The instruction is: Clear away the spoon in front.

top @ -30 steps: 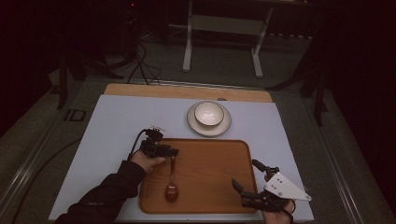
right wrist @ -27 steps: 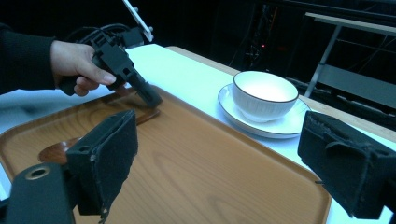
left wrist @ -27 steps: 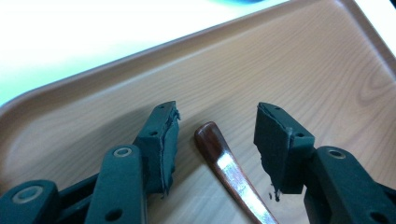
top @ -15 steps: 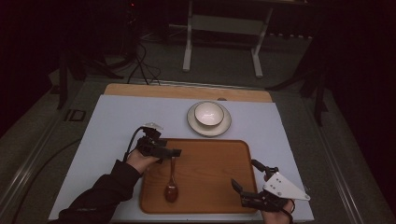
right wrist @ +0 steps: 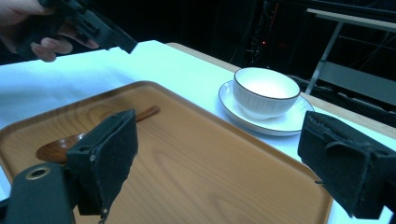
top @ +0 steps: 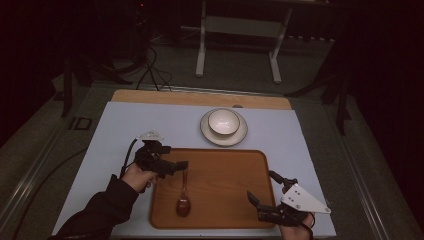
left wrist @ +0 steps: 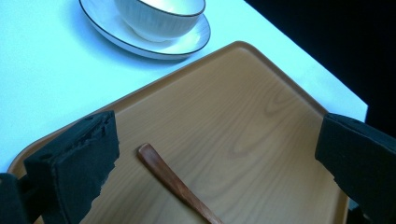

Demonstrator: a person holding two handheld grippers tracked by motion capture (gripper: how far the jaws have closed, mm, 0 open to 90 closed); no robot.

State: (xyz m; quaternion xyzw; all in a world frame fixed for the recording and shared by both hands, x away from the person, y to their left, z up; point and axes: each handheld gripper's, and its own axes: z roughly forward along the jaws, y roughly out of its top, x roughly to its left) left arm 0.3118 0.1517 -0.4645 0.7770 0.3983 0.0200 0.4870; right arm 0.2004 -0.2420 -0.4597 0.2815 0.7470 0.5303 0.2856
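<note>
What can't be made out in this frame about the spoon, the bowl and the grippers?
- Spoon: its scoop end is cut off by the bottom edge of the left gripper view.
- Spoon in the right gripper view: its middle is hidden behind the right gripper's near jaw.
- Bowl: the high view is too small to tell whether it holds anything.
- Left gripper: the high view is too dark to judge its height above the tray.

A reddish-brown wooden spoon (top: 183, 196) is seen on a light-brown wood-grain tray (top: 225, 175); the ribbed white bowl (top: 223, 122) is dark-rimmed.
</note>
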